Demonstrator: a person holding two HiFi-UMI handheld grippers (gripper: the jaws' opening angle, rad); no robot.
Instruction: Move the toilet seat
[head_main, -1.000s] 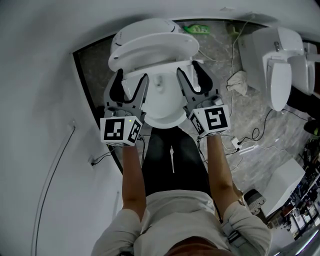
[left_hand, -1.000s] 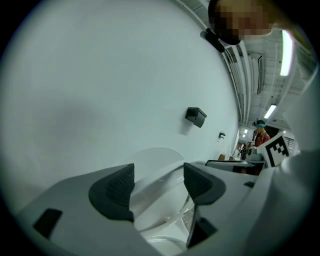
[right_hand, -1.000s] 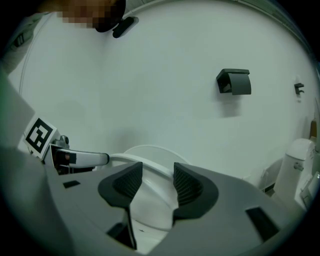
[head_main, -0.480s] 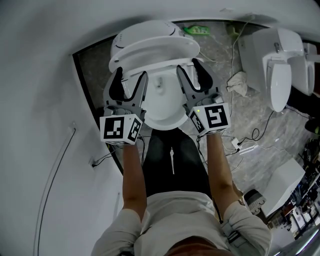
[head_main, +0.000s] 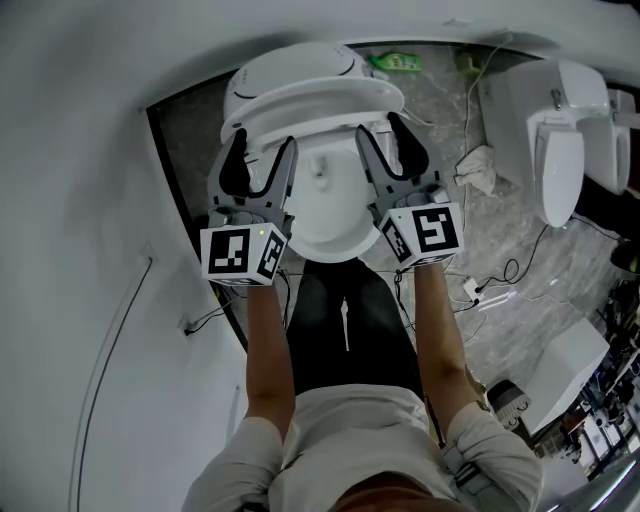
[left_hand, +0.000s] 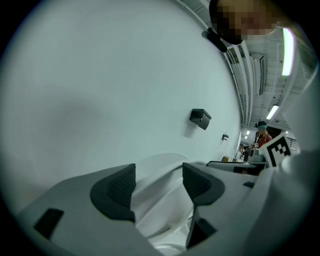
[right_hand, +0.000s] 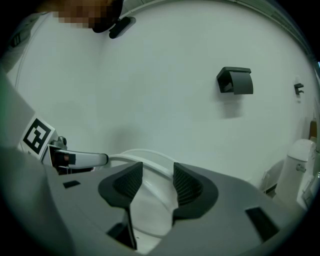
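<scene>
1. Toilet seat (head_main: 330, 98) sits half raised over the bowl (head_main: 325, 205), front edge up. The lid (head_main: 290, 62) stands just behind it, near but not touching as far as I can tell.
2. L gripper (head_main: 262, 148) is on the seat's left side. In the left gripper view the seat rim (left_hand: 160, 197) fills the gap between the pads, so it's clamped w/ jaws fairly wide.
3. R gripper (head_main: 378, 130) is on the seat's right side. In the right gripper view the rim (right_hand: 150, 210) is pinched between its pads, jaws narrower than the L's.
4. Around:
   - White wall (head_main: 90, 200) close on the left, w/ a dark box (right_hand: 235, 80) mounted on it.
   - Second toilet (head_main: 565, 130) well apart on the right.
   - Crumpled cloth (head_main: 475, 162) on the floor between the two toilets.
   - Green packet (head_main: 398, 60) behind the lid.
   - Loose cables (head_main: 500, 272) on the floor at right.
5. In the way: only the lid, right behind the seat. Bowl rim is clear.
6. Vs 1 s ago:
   - Seat is tipped a bit higher and closer to the lid.
   - Both grippers have moved up w/ it.
   - Everything else around is unchanged.
</scene>
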